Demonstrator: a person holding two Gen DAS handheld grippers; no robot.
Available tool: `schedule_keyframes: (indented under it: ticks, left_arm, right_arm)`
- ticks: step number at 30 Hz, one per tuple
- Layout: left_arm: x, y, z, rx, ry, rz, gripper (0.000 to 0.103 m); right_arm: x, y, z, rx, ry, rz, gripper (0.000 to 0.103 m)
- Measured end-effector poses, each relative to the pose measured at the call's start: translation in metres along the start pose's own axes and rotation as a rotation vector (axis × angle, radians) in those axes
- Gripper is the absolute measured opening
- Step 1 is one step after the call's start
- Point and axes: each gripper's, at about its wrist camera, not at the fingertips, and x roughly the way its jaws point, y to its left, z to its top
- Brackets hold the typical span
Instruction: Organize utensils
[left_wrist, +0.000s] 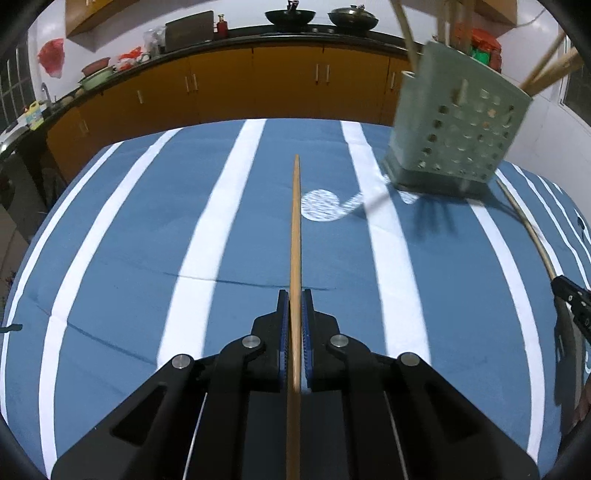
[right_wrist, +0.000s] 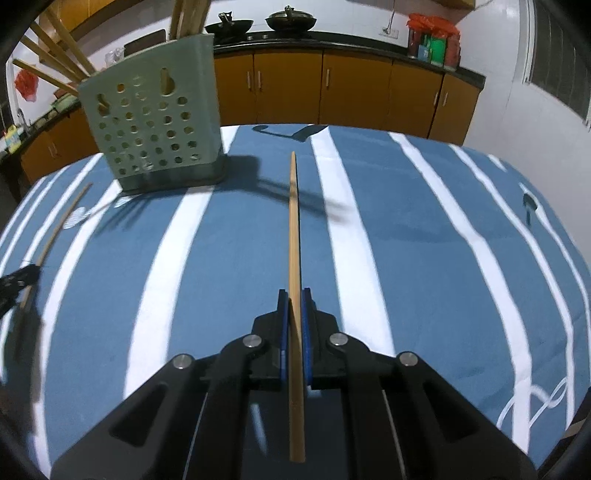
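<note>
My left gripper (left_wrist: 294, 295) is shut on a wooden chopstick (left_wrist: 295, 229) that points forward above the striped cloth. My right gripper (right_wrist: 294, 295) is shut on another wooden chopstick (right_wrist: 293, 221), also pointing forward. A pale green perforated utensil holder (left_wrist: 454, 125) stands on the table at the right of the left wrist view; it also shows at the left of the right wrist view (right_wrist: 155, 125). Several chopsticks (right_wrist: 55, 55) stick out of its top. Each gripper's chopstick shows at the edge of the other view, the right one (left_wrist: 532, 229) and the left one (right_wrist: 59, 225).
The table carries a blue cloth with white stripes (left_wrist: 207, 240). Behind it runs a kitchen counter with orange cabinets (left_wrist: 284, 81), woks (left_wrist: 290, 16) and a sink at the far left. A white wall and window (right_wrist: 554, 55) lie to the right.
</note>
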Motion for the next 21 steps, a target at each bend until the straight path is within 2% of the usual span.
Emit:
schedule_keyframes:
  ticks: [4,21]
  left_arm:
    - [0.0016,0.0032,0.0014,-0.008,-0.005,-0.003,0.008]
    - [0.0028,0.0081,0.0017,-0.022,-0.004,-0.02,0.009]
  right_arm:
    - [0.0076,-0.0056,0.0079,0.009,-0.003,-0.021,0.01]
    - [0.0103,-0.0092,0.0092,0.037,-0.002,0.001,0.01]
